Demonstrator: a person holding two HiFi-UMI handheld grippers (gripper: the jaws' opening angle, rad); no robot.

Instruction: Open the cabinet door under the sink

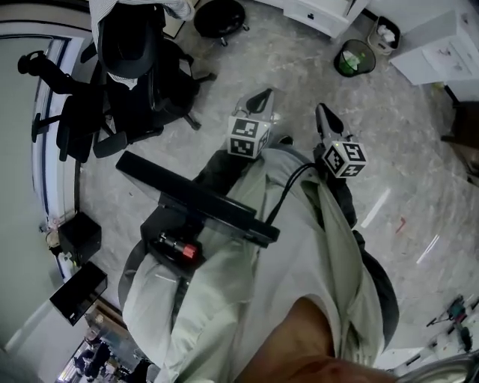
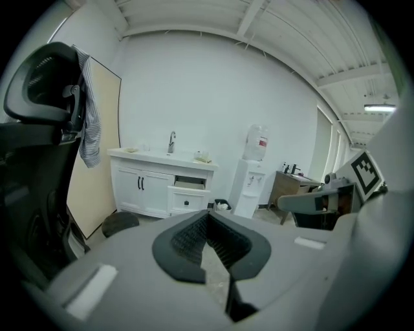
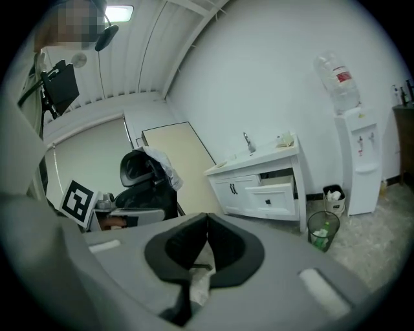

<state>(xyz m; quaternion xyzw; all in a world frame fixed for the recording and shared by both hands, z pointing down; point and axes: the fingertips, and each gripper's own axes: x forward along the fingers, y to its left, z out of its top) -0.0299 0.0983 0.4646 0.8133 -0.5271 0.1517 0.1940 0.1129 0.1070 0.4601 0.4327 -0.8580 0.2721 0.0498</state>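
Note:
The white sink cabinet [image 2: 158,187] stands against the far wall, several steps away, with a faucet [image 2: 171,141] on top. Its two doors [image 2: 140,183] with dark handles are closed, and a drawer [image 2: 189,186] to their right stands slightly pulled out. The right gripper view shows the same cabinet [image 3: 259,187] from further right. My left gripper [image 2: 207,216] is shut and holds nothing. The right gripper [image 3: 207,220] is also shut and holds nothing. In the head view the left gripper [image 1: 262,97] and the right gripper [image 1: 323,112] are side by side over the floor, pointing toward the cabinet [image 1: 318,13].
A black office chair [image 1: 131,67] draped with clothing stands at my left, and a round stool [image 1: 219,16] sits near the cabinet. A mesh waste bin [image 1: 354,57] and a water dispenser [image 3: 356,155] are right of the cabinet. Bare floor [image 1: 284,67] lies between.

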